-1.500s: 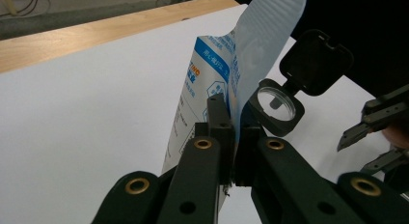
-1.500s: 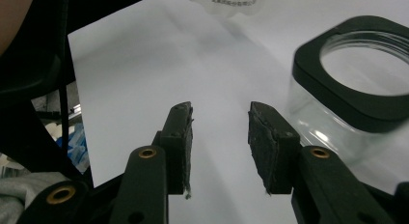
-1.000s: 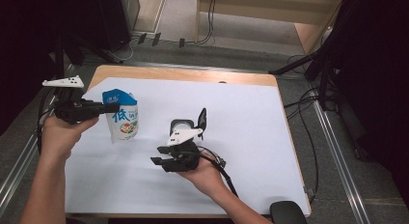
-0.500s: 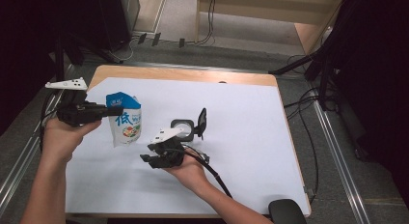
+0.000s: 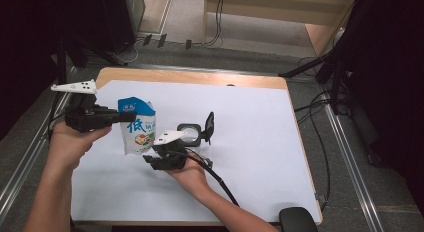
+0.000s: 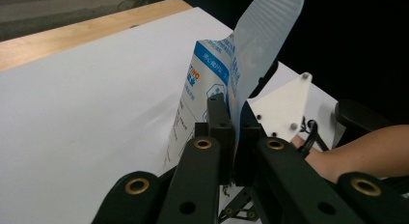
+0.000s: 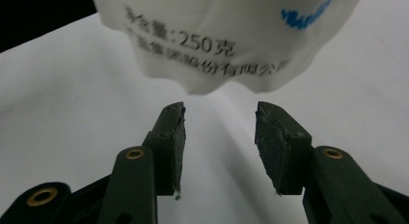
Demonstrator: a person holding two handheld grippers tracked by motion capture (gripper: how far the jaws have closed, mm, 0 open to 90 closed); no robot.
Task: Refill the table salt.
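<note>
White sheeting covers the wooden table point(image 5: 240, 78), with dark floor and trailing cables around it. At centre-left a blue-and-white printed plastic pouch point(image 5: 137, 133) hangs upright, its crimped top seal clamped flat between the pads of the left gripper point(image 5: 120, 116); in the left gripper view the seal strip rises from the clenched jaws and the pouch body point(image 6: 205, 89) drops away behind them toward the sheet. The right gripper point(image 7: 219, 137), held low just beside the pouch's lower edge point(image 7: 226, 45), has its jaws parted with nothing between them; they have just been opening. Just right of the pouch on the sheet stands a small black container with a hinged lid raised point(image 5: 192, 133). Judged step: the right gripper is being lined up on the pouch's bottom. The next move calls for advancing those open pads around the bottom hem and closing, while the left keeps the top steady.
</note>
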